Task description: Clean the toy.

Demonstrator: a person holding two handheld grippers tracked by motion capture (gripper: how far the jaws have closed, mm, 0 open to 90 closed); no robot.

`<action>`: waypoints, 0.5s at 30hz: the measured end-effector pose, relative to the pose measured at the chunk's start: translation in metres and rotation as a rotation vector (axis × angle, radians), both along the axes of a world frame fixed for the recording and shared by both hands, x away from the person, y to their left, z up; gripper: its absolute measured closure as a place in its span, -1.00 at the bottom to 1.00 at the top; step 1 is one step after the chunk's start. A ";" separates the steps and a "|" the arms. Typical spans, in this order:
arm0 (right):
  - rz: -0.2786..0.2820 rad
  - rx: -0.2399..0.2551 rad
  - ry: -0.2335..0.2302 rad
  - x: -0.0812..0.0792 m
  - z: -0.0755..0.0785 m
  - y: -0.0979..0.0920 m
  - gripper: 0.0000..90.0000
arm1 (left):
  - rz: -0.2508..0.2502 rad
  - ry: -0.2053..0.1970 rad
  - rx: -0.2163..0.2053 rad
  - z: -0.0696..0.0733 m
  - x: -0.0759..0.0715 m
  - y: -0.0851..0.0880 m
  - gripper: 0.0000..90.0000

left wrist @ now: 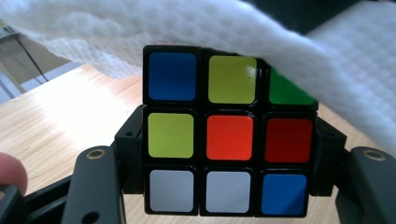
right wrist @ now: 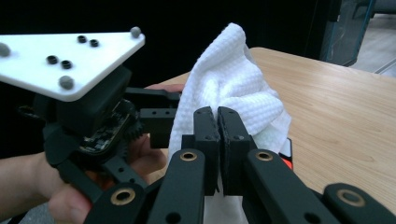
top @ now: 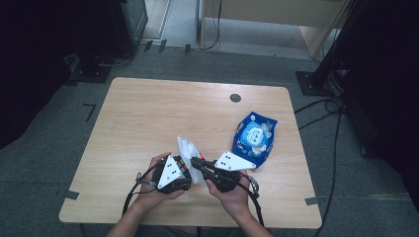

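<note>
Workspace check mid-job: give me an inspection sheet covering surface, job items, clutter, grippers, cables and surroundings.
Surface: light wooden table, with a dark round cap near the far edge.
Job's things: multicoloured puzzle cube; white textured wipe draped over the cube's top.
Clutter: blue wipe packet, lying at the right.
Grippers: left gripper shut on the cube's sides; right gripper shut on the wipe.
Cables: black cables trail from both grippers; more on the floor at right.
Surroundings: grey carpet, black stand bases, wooden furniture beyond.
</note>
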State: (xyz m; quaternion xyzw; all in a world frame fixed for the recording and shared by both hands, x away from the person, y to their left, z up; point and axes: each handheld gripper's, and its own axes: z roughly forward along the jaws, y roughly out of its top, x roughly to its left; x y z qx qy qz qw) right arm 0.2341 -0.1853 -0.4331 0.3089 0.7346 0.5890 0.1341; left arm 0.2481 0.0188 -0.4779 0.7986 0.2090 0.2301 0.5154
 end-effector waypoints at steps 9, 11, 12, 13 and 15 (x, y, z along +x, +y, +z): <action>-0.130 -0.025 0.042 0.015 -0.013 -0.017 0.96 | -0.018 -0.025 -0.006 0.002 -0.004 0.001 -0.24; -0.165 -0.053 0.073 0.021 -0.019 -0.022 0.96 | -0.019 -0.025 -0.015 0.003 -0.003 0.002 -0.24; -0.181 -0.073 0.094 0.024 -0.022 -0.024 0.97 | -0.021 -0.024 -0.025 0.003 -0.003 0.002 -0.24; -0.197 -0.086 0.108 0.026 -0.024 -0.027 0.97 | -0.019 -0.025 -0.025 0.004 -0.002 0.002 -0.24; -0.213 -0.058 0.121 0.026 -0.024 -0.031 0.97 | -0.013 -0.022 -0.010 0.002 -0.001 0.003 -0.24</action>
